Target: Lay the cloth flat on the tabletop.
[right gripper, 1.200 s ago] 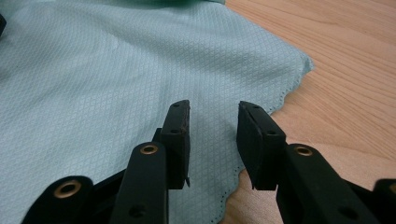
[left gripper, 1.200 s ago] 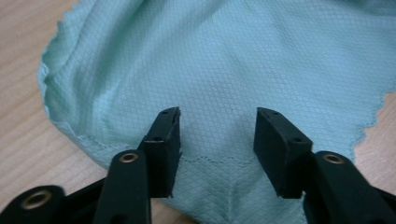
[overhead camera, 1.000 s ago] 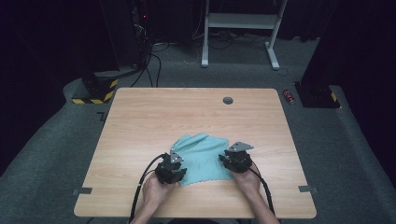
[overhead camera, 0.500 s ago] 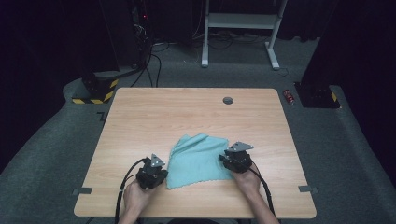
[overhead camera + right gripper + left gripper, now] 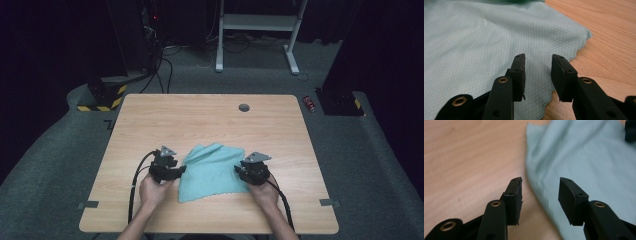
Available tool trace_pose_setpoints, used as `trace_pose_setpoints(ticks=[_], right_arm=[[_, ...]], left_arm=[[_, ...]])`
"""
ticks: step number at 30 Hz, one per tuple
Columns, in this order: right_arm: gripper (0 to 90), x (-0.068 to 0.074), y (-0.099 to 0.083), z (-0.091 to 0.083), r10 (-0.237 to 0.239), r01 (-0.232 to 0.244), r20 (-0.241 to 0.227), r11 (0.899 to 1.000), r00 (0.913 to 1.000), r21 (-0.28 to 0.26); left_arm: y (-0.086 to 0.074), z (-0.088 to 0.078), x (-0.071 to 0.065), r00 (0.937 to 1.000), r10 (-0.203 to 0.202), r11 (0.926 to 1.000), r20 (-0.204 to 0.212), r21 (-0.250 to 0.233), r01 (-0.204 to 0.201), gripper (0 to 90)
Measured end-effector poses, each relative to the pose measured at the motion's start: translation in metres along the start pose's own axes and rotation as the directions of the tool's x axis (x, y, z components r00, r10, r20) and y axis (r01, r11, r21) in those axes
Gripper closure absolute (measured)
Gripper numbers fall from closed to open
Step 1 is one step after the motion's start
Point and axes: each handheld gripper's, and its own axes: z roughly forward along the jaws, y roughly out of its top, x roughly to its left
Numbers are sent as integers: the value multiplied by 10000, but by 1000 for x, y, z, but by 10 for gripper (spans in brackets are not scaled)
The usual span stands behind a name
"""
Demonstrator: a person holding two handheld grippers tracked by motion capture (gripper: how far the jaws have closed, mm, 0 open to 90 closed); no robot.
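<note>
— Where do we have the cloth [image 5: 212, 171]?

— The teal cloth lies on the wooden surface [image 5: 200, 120], toward the 6 o'clock side in the high view, between our two hands. Its far corner at about 12 o'clock is folded up a little; its scalloped near edge runs along the 6 o'clock side.

— And our left gripper [image 5: 176, 171]?

— We have it at the cloth's 9 o'clock edge. Its jaws have just been opening and now stand spread. In the left gripper view the cloth's edge [image 5: 584, 165] runs up between the jaw tips, lying on the wood below them — neither pad presses on it, and bare wood lies at 9 o'clock of the left jaw.

— The right gripper [image 5: 243, 172]?

— At the cloth's 3 o'clock side, with our hand behind it toward 5 o'clock. In the right gripper view its jaws are spread too, low over the cloth [image 5: 486, 40] just inside the scalloped hem; the fabric lies flat under the gap and nothing is pinched. Bare wood shows at 3 o'clock of the right jaw.

— Anything else on the surface?

— A small round dark grommet [image 5: 244, 107] near the 12 o'clock edge, well apart from the cloth.
</note>
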Motion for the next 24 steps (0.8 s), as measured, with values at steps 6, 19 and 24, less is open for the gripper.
trace_pose_setpoints(ticks=[6, 19, 24], right_arm=[[641, 0, 0, 0, 40, -40, 12, 10000, 10000, 7], [642, 1, 0, 0, 66, -66, 32, 10000, 10000, 14], [642, 1, 0, 0, 69, -69, 64, 10000, 10000, 22]], left_arm=[[37, 18, 10, 9992, 51, 10000, -407, 34, -49, 537], [65, 67, 13, 9998, -167, 9964, -86, 828, 173, 565], [65, 80, 6, 9998, 124, 9915, -148, 1297, -104, 592]])
